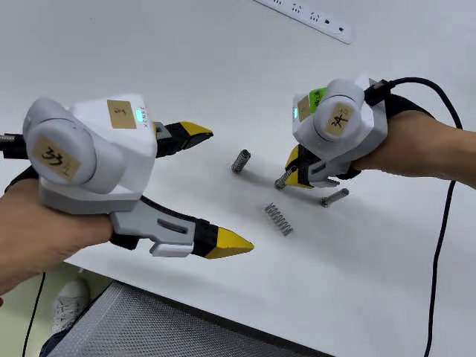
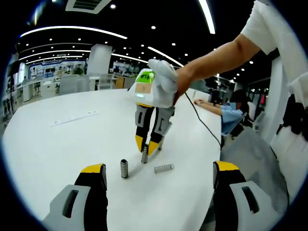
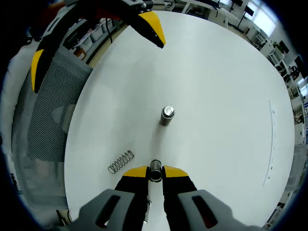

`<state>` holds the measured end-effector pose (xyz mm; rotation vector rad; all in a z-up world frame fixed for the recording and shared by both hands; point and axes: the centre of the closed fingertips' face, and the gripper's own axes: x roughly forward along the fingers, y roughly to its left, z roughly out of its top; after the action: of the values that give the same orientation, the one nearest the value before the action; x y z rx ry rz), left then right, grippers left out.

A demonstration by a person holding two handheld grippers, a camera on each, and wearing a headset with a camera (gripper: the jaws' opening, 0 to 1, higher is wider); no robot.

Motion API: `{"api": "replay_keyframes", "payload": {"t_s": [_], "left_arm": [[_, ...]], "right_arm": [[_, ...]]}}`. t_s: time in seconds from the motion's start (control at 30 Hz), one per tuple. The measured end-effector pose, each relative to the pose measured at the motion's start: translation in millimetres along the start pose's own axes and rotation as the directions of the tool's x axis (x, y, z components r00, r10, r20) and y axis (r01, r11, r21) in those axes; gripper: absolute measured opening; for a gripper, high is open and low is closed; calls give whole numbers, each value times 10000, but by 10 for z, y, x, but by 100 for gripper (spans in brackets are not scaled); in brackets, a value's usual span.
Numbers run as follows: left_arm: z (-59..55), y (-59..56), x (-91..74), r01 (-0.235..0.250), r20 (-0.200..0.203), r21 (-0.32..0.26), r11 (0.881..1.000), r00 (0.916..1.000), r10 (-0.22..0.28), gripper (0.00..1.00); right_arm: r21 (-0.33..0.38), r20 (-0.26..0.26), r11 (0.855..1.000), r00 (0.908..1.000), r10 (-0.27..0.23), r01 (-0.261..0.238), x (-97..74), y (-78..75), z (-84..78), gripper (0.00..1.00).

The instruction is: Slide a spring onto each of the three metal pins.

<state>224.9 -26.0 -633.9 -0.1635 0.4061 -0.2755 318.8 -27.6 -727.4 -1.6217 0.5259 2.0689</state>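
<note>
The right tool (image 1: 294, 177) is clenched on an upright pin (image 3: 155, 169) that seems to carry a spring, its foot down at the table (image 1: 186, 44). A second sprung pin (image 1: 240, 161) stands near it. The next move, I judge, turns on the loose spring (image 1: 279, 219). It lies flat between the two tools, nearer the right one. The bare pin (image 1: 335, 197) also lies flat, just beside the right tool and away from the left tool (image 1: 219, 187), whose jaws are spread wide and grasp nothing.
</note>
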Motion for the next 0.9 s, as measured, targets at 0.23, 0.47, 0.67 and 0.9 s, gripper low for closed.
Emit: {"api": "replay_keyframes", "payload": {"t_s": [0.23,0.47,0.67,0.9], "left_arm": [[0,-6,11,24,22,-6,10000,10000,-24,94],[-31,-1,20,64,2,0,10000,10000,-64,96],[-54,11,9,33,-85,-11,10000,10000,-34,97],[-28,4,-11,34,-120,98,9999,9999,-33,96]], "right_arm": [[-8,-16,10000,10000,-20,20,30,-6,-1,12],[5,9,10000,10000,5,-5,44,-5,6,12],[32,64,10000,10000,-20,20,39,-9,4,15],[332,453,9993,9988,-198,183,-97,-13,29,20]]}}
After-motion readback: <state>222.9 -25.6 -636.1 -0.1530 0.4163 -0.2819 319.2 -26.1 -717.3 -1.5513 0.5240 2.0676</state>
